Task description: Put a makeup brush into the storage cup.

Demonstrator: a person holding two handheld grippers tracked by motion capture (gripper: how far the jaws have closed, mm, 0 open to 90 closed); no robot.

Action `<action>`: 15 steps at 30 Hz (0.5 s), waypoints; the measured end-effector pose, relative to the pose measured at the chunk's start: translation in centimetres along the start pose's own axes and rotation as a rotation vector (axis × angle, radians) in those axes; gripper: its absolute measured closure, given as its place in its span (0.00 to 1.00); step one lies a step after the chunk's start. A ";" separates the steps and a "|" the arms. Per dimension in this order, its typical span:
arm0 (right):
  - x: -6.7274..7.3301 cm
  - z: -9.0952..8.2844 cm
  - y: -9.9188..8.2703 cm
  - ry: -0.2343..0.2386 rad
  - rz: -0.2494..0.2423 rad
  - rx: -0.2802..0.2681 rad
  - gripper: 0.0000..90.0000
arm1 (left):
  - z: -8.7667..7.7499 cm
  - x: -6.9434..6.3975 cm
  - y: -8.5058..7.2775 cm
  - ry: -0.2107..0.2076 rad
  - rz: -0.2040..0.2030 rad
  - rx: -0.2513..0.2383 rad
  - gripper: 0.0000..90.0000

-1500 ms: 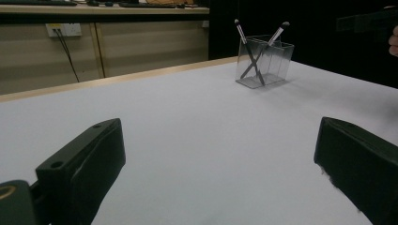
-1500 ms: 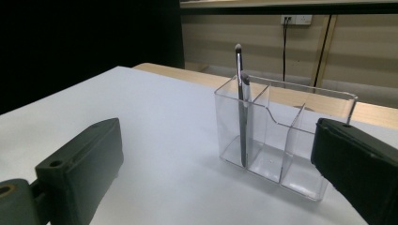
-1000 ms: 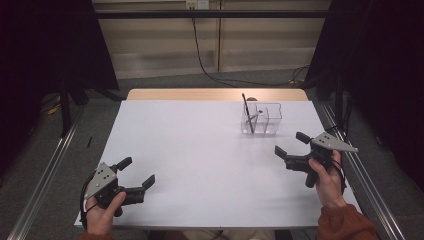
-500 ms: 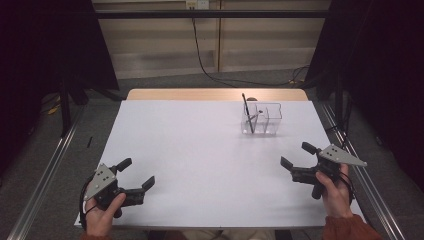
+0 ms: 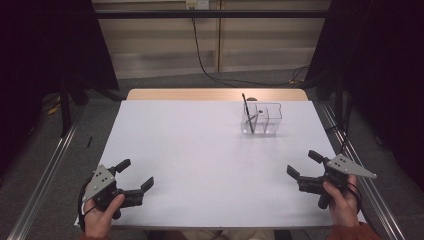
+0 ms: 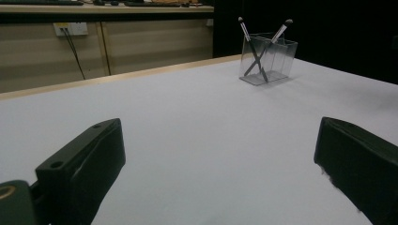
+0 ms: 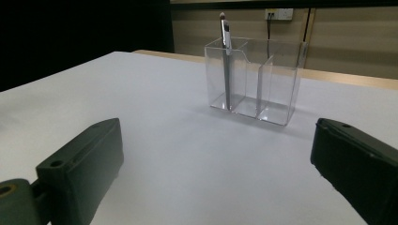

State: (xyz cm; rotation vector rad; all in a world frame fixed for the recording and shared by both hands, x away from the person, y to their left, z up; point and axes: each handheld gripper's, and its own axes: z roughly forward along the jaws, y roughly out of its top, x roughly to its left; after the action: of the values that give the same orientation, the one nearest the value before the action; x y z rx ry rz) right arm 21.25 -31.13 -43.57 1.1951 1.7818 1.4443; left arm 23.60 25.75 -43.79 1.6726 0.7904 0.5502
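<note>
At far right of the desk (image 5: 200,150) stands a clear holder (image 5: 261,119) with two brushes (image 5: 247,112); both tongs, left (image 5: 134,179) and right (image 5: 303,164), spread and empty, could tip it if reaching carelessly.

two brushes (image 6: 256,49), one clear organizer (image 5: 262,119), two claws (image 5: 134,176)

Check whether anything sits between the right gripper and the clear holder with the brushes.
Nothing visible does. Bare white table lies between the right gripper and the clear holder; its jaws stand open, facing it.
</note>
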 end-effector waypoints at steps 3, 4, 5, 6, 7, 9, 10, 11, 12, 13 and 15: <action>-0.1 -0.5 -0.3 0.004 0.000 0.008 0.02 | -0.2 -0.1 0.0 0.002 -0.002 -0.005 0.02; -0.1 -0.6 -0.4 0.010 0.003 0.006 0.02 | -0.2 -0.1 0.0 -0.001 -0.002 -0.005 0.02; -0.1 -0.7 -0.4 0.009 0.000 0.005 0.02 | -0.2 -0.1 0.0 0.001 -0.001 -0.004 0.02; -0.1 -0.7 -0.4 0.005 -0.011 0.007 0.02 | -0.2 -0.1 0.0 0.003 -0.001 -0.003 0.02; -0.1 -0.8 -0.5 0.007 -0.016 0.007 0.02 | -0.1 -0.1 0.1 0.005 -0.002 -0.003 0.02; -0.2 -0.8 -0.6 0.004 -0.006 0.014 0.02 | -0.1 -0.1 0.0 0.008 -0.004 0.000 0.02; -0.2 -0.8 -0.7 0.004 -0.006 0.016 0.02 | -0.1 0.0 0.0 0.008 -0.004 0.002 0.02; -0.2 -0.8 -0.7 0.002 -0.002 0.016 0.02 | 0.0 0.0 0.0 0.006 -0.007 0.004 0.02; -0.2 -0.8 -0.6 0.001 0.002 0.006 0.02 | 0.0 0.0 0.0 0.005 -0.006 0.003 0.02; -0.1 -0.8 -0.6 0.003 0.005 0.002 0.02 | 0.0 0.0 -0.1 0.006 -0.009 0.003 0.02; -0.1 -0.6 -0.6 0.010 -0.009 0.009 0.02 | -0.1 0.1 -0.1 0.004 -0.008 0.006 0.02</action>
State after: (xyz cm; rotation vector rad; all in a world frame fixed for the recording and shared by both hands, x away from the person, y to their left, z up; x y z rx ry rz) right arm 20.58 -31.51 -43.95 1.1853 1.7993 1.4410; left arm 23.64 25.89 -43.86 1.6735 0.8022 0.5466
